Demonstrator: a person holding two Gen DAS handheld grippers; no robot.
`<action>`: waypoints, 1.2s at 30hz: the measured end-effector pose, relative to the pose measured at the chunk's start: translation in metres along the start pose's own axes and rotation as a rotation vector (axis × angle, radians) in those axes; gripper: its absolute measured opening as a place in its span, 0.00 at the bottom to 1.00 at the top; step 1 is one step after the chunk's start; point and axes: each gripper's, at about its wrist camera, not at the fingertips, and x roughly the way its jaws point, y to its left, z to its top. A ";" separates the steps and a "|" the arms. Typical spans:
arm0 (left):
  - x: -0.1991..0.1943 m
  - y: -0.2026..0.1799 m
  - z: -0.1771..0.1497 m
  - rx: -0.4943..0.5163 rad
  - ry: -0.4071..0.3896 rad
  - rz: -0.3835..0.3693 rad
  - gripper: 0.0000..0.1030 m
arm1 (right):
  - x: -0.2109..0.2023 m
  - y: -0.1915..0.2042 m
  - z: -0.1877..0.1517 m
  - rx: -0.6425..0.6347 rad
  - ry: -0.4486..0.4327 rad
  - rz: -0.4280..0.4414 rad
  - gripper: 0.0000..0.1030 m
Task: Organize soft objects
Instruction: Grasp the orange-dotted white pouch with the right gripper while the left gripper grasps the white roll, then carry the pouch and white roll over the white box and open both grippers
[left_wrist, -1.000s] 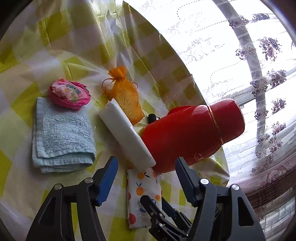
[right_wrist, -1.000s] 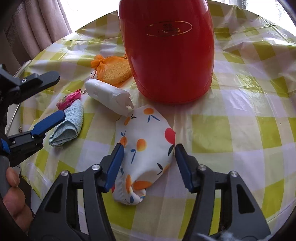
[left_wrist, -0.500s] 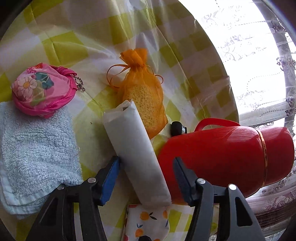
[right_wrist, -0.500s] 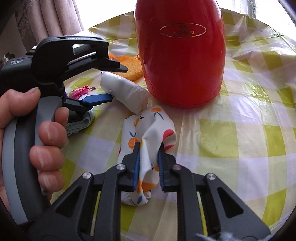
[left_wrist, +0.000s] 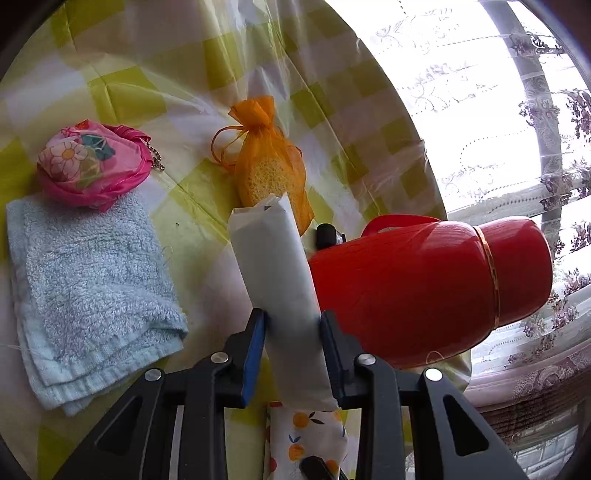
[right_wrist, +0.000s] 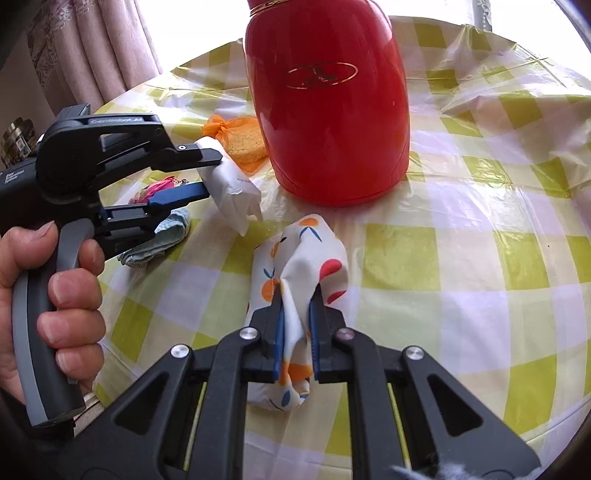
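Both grippers are closing: left gripper (left_wrist: 291, 332) pinching the white packet (left_wrist: 280, 280), right gripper (right_wrist: 295, 314) pinching the fruit-print cloth (right_wrist: 299, 266); squeezing gently should avoid slipping.

On the round tabletop (right_wrist: 461, 280) under a yellow-and-white checked cover: one red thermos jug (right_wrist: 327, 110), standing near the far edge; one white wrapped roll (left_wrist: 280, 280); one orange mesh pouch (left_wrist: 267, 162) holding one yellow sponge; one pink floral pouch (left_wrist: 88, 162) with a bead chain; one folded light-blue towel (left_wrist: 92, 288); one white cloth with an orange-fruit print (right_wrist: 295, 266), toward the near edge. Soft items total five; hard vessels total one. Two handheld grippers, left gripper (left_wrist: 291, 332) and right gripper (right_wrist: 295, 299); one hand (right_wrist: 44, 302) visible.
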 end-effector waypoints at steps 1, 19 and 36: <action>-0.006 -0.001 -0.005 0.008 -0.002 -0.011 0.31 | -0.003 -0.003 -0.001 0.008 -0.001 0.002 0.14; -0.035 -0.030 -0.132 0.190 0.200 -0.188 0.31 | -0.100 -0.062 -0.051 0.091 0.077 -0.153 0.13; -0.009 -0.111 -0.274 0.469 0.549 -0.257 0.31 | -0.219 -0.154 -0.130 0.289 0.078 -0.389 0.13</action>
